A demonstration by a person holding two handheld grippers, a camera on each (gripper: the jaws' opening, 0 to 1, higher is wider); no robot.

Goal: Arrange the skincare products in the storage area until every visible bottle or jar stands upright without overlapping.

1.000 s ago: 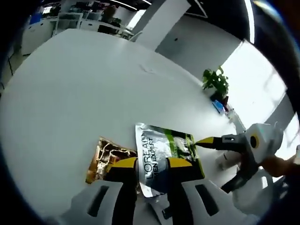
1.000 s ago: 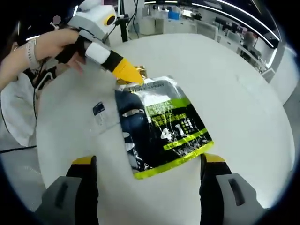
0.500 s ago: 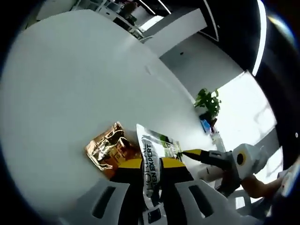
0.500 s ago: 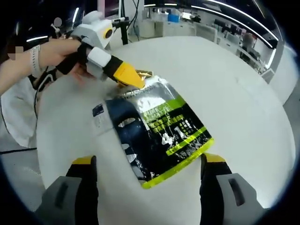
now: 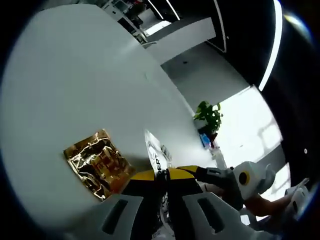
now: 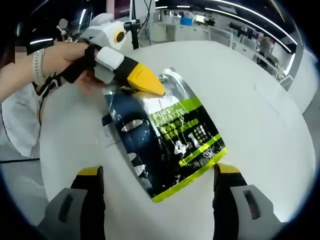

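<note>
My left gripper (image 5: 161, 176) has its yellow-tipped jaws pinched on the edge of the face-mask sachet (image 5: 159, 161); in the left gripper view the sachet rises edge-on from between them. Just left of those jaws, a gold foil packet (image 5: 98, 161) lies flat on the white table (image 5: 75, 90), apart from the sachet. Beyond, far across the table, a potted plant (image 5: 209, 114) stands by the window.

My right gripper (image 6: 159, 176) has its jaws spread wide, nothing between them, hovering over the table (image 6: 260, 115). Ahead of them, the sachet (image 6: 167, 137) shows its black, silver and green face, tilted up at the far end where the left gripper (image 6: 145, 82) clamps its top edge. A hand (image 6: 60, 60) with a wristband holds that gripper, up and left of my right jaws.
</note>
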